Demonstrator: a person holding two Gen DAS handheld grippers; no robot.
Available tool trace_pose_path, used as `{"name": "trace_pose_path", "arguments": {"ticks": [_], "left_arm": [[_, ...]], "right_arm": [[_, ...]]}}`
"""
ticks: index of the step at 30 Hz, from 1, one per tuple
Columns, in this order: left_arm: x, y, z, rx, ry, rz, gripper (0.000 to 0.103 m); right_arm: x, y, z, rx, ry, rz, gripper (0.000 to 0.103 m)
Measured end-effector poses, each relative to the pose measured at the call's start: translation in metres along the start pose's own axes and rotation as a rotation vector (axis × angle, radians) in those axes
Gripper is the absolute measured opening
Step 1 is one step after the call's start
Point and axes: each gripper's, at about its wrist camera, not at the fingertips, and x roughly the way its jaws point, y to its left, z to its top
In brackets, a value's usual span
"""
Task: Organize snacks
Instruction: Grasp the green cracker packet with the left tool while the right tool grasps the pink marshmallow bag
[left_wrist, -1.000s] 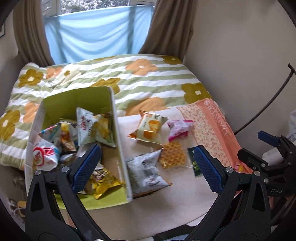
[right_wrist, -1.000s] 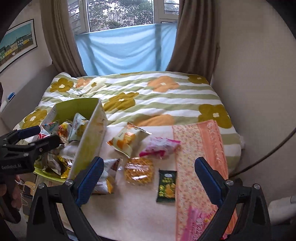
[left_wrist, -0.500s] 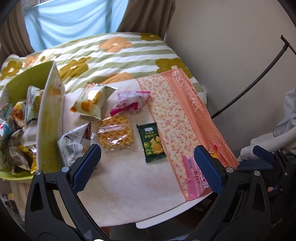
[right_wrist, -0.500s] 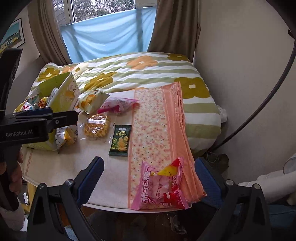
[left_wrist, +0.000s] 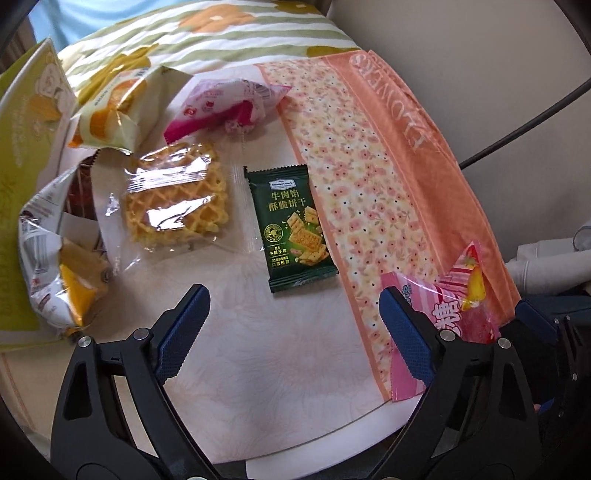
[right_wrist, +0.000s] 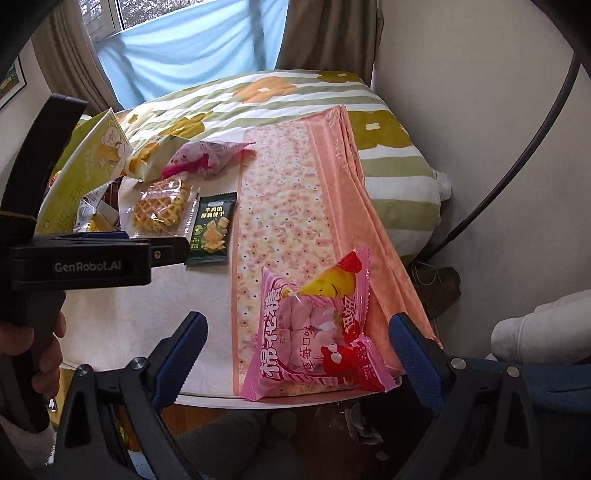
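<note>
Fingers (right_wrist: 417, 350) flank the marshmallow bag (right_wrist: 314, 328), half-hidden in left view.

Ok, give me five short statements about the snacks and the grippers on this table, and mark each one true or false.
1. The green cracker packet lies flat beside the floral cloth. True.
2. The waffle is unwrapped. False: it is in clear plastic.
3. The pink marshmallow bag lies on the floral cloth at the table's near edge. True.
4. The left gripper is shut on the green cracker packet. False: nothing is between its jaws, which are closing.
5. The right gripper holds the marshmallow bag. False: its jaws stand apart on either side of the bag.
</note>
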Motion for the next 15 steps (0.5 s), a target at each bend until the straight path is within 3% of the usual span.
{"name": "trace_pose_path", "arguments": {"ticks": [6, 15], "left_arm": [[0.03, -0.004, 0.013, 0.002, 0.045, -0.015, 0.087], [0.052, -0.011, 0.033, 0.039, 0.03, 0.023, 0.087]], "right_arm": [[0.019, 0.0, -0.003, 0.015, 0.038, -0.021, 0.098], [0.034, 0.001, -0.005, 0.018, 0.074, -0.047, 0.098]]}}
